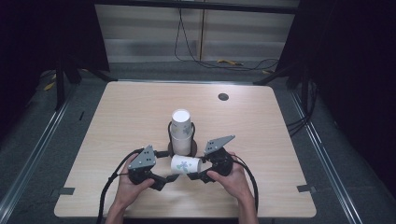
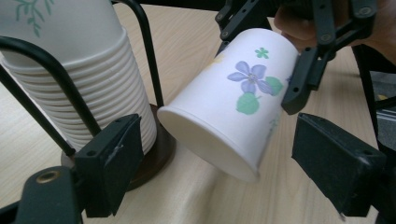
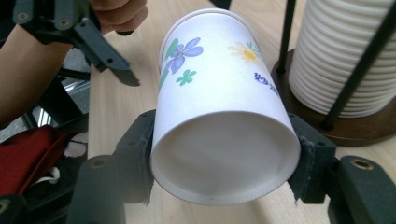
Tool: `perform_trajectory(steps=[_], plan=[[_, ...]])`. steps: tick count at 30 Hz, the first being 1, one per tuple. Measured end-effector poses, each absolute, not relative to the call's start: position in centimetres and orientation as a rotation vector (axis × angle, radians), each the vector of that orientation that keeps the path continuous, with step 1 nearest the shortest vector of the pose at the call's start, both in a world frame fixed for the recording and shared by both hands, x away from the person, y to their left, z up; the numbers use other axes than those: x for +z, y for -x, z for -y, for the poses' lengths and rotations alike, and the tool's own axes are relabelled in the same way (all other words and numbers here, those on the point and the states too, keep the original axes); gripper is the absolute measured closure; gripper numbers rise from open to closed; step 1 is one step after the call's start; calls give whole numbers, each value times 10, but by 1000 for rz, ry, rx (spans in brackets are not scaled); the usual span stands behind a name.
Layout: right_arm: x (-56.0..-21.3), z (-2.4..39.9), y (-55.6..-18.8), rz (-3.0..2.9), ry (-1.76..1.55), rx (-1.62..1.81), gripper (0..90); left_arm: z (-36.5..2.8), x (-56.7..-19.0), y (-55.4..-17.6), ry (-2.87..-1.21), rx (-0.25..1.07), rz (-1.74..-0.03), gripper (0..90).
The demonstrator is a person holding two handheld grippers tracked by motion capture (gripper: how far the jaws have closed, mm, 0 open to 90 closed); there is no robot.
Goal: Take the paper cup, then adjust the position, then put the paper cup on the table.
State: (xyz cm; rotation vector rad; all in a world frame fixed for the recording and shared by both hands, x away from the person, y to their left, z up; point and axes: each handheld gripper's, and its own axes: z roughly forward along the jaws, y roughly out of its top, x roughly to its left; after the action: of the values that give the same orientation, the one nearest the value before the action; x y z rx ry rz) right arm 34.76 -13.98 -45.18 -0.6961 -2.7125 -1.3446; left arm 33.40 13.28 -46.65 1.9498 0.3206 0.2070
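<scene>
A white paper cup [image 1: 185,164] printed with flowers lies on its side just above the table, in front of the cup stand. My right gripper [image 1: 194,175] is shut on it; in the right gripper view its jaws [image 3: 224,140] clamp both sides of the cup [image 3: 219,93] at the end nearest the camera. My left gripper [image 1: 170,178] stands open at the cup's other end. In the left gripper view its jaws [image 2: 219,140] sit wide on either side of the cup [image 2: 233,102] without touching it. One of the right gripper's fingers [image 2: 301,81] shows behind.
A tall stack of paper cups [image 1: 181,130] stands in a black wire holder on a round dark base [image 2: 159,154], just behind the grippers. The wooden table [image 1: 140,107] has a cable hole [image 1: 223,97] at the back right. A red item [image 3: 28,154] lies below the table edge.
</scene>
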Motion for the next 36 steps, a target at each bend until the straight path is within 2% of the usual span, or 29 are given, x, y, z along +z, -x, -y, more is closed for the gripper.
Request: perform_trajectory(steps=[14, 36], plan=[[-460, 144, -340, 2646, 695, -1517, 364, -140, -470, -333, -1869, 169, -360, 156], [-468, 148, -340, 2510, 606, -1700, 364, -135, -473, -335, -1853, 132, -372, 155]])
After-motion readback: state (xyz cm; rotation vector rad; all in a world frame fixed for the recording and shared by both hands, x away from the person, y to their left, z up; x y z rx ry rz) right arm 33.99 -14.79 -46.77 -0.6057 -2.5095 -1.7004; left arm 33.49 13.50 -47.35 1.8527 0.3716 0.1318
